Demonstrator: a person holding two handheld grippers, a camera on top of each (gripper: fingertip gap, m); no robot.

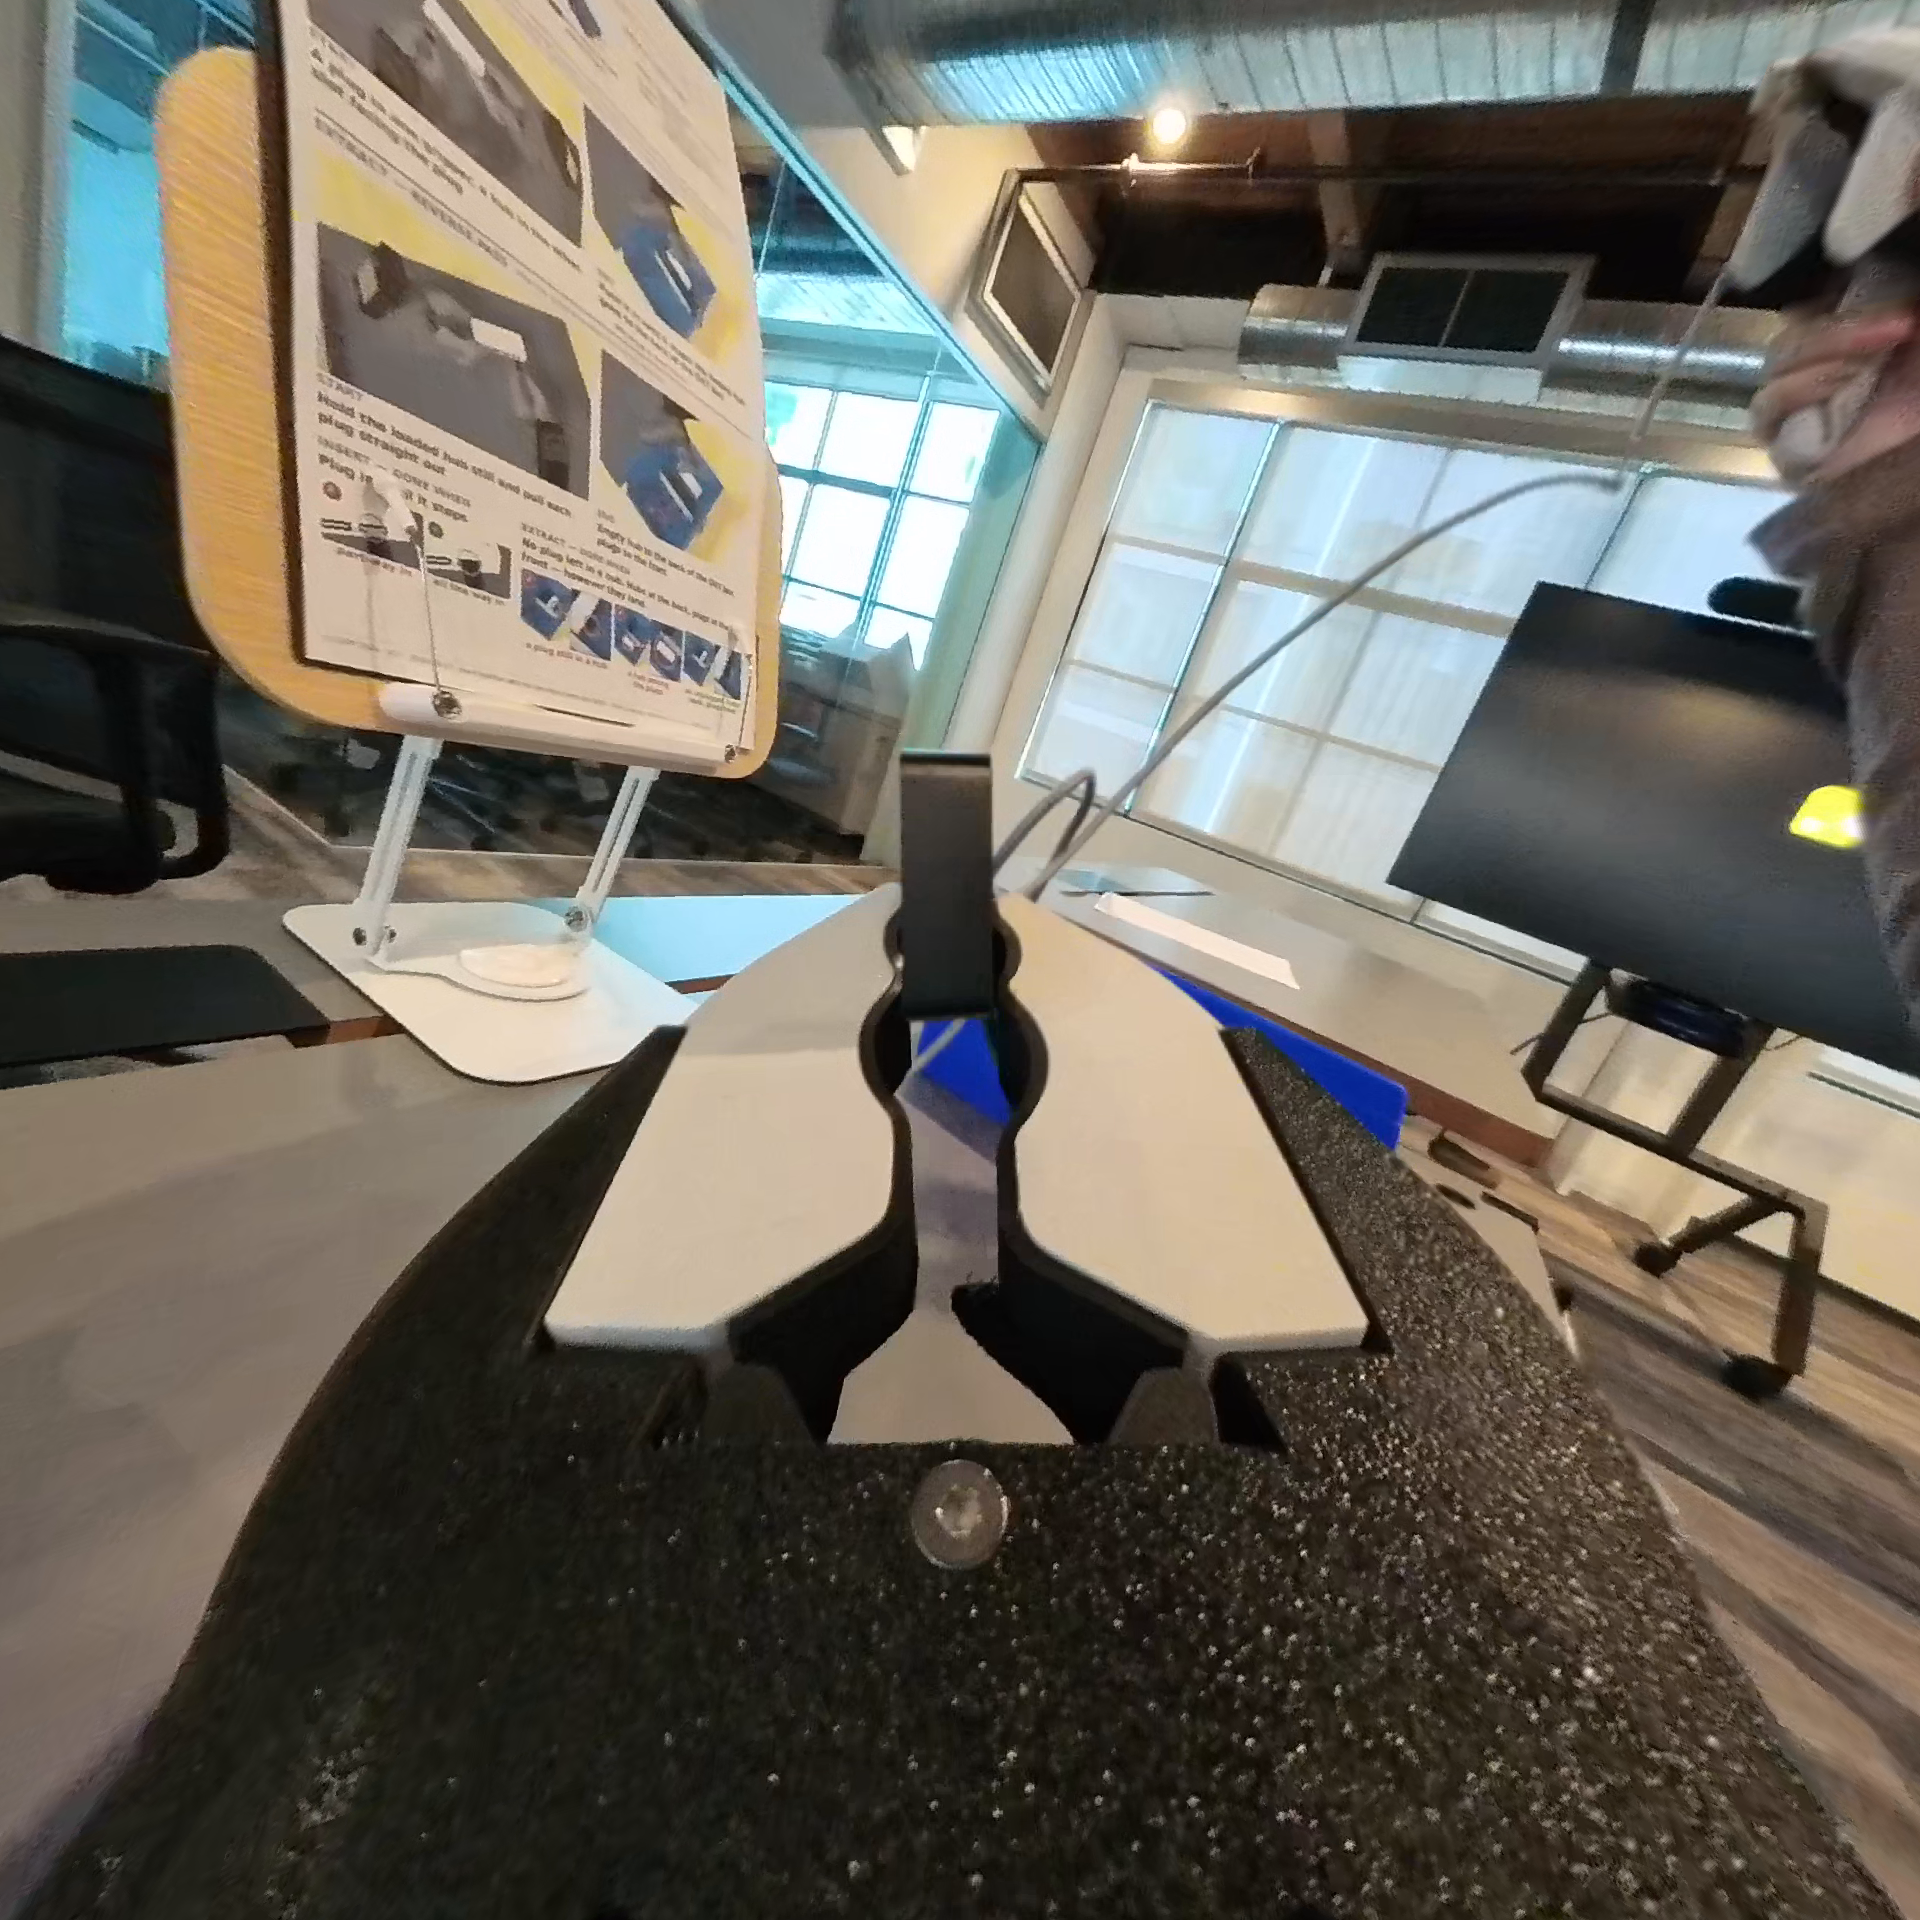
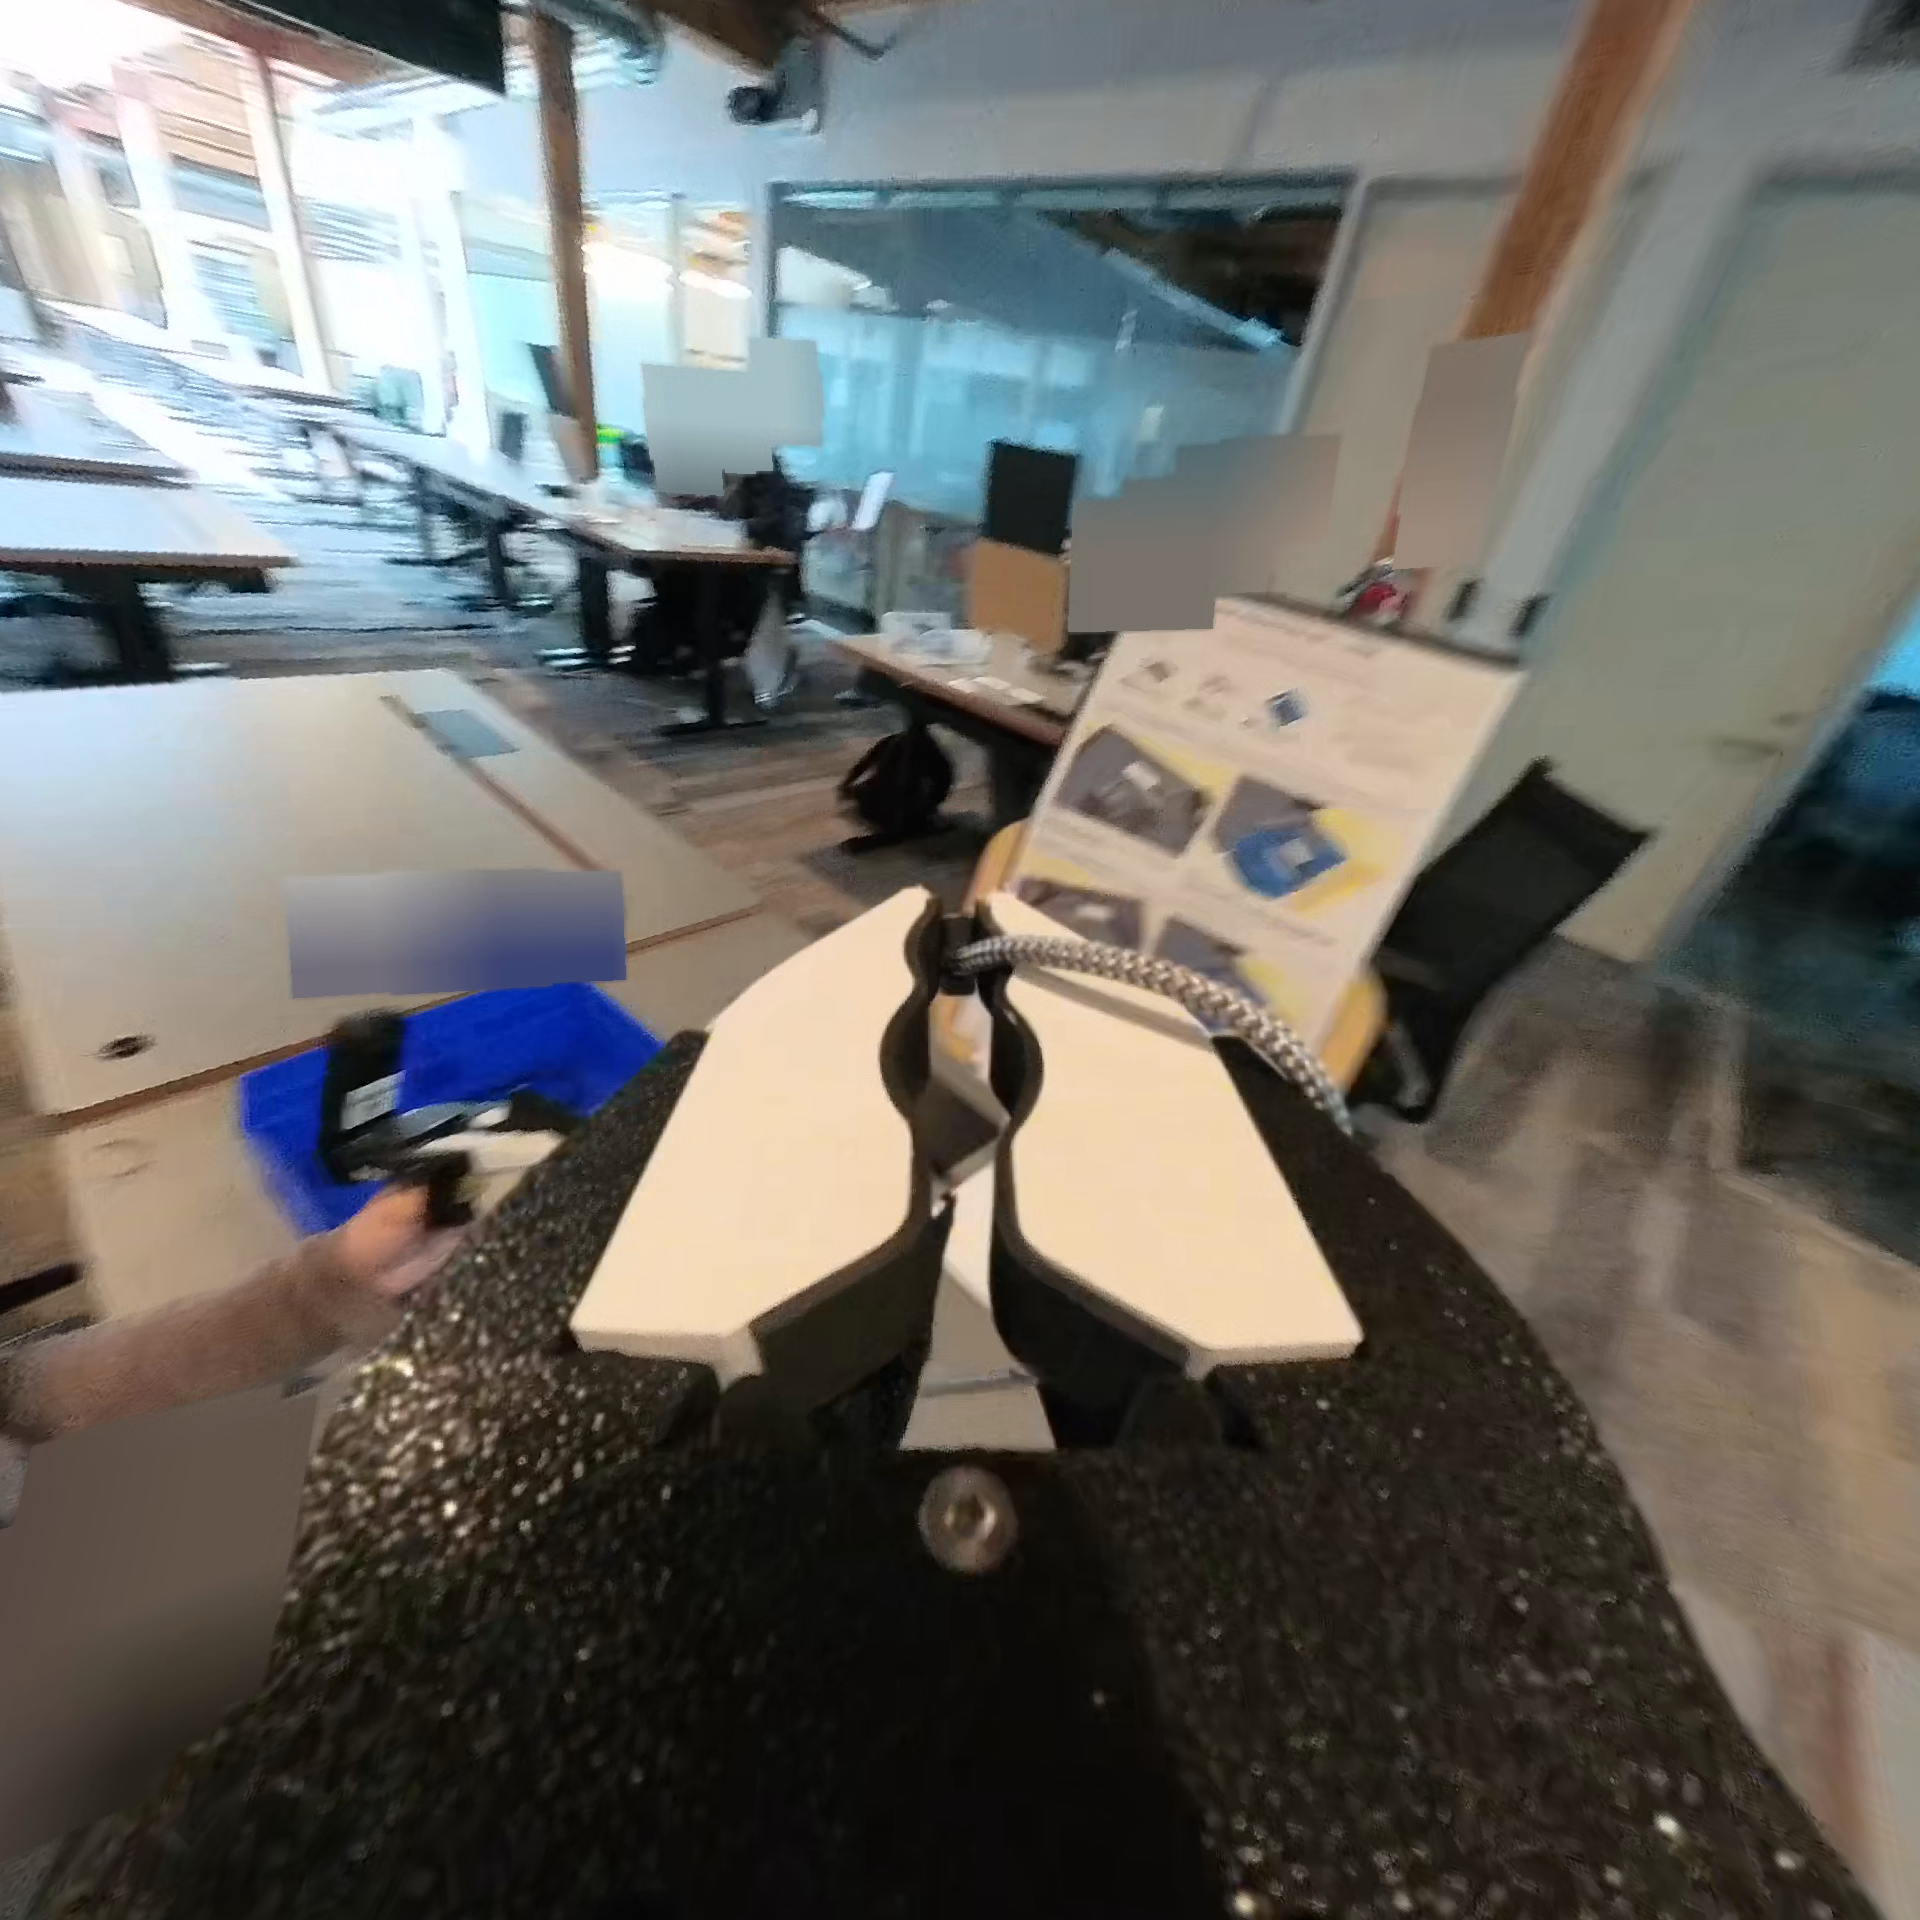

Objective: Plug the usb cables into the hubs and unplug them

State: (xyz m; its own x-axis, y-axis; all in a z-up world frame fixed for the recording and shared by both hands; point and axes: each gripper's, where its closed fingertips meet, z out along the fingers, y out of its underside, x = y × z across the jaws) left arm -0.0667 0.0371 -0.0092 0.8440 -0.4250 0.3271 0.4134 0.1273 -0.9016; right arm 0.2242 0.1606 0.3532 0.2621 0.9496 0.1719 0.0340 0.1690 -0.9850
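In the left wrist view my left gripper (image 1: 945,940) is shut on a flat black hub (image 1: 943,831) that stands upright out of the fingertips. A thin grey cable (image 1: 1299,634) arcs from behind the hub up to the right, towards a gloved hand (image 1: 1829,177). In the right wrist view my right gripper (image 2: 958,935) is shut on the dark plug end (image 2: 958,964) of a grey braided usb cable (image 2: 1153,975), which trails off to the right over the right finger. The plug's metal tip is hidden between the fingers.
A blue bin (image 1: 1309,1070) sits on the grey table (image 1: 208,1195) behind the left gripper; it also shows in the right wrist view (image 2: 499,1039), with a hand (image 2: 353,1268) and a blurred black object in front. An instruction sheet on a white stand (image 1: 499,977) is at the left.
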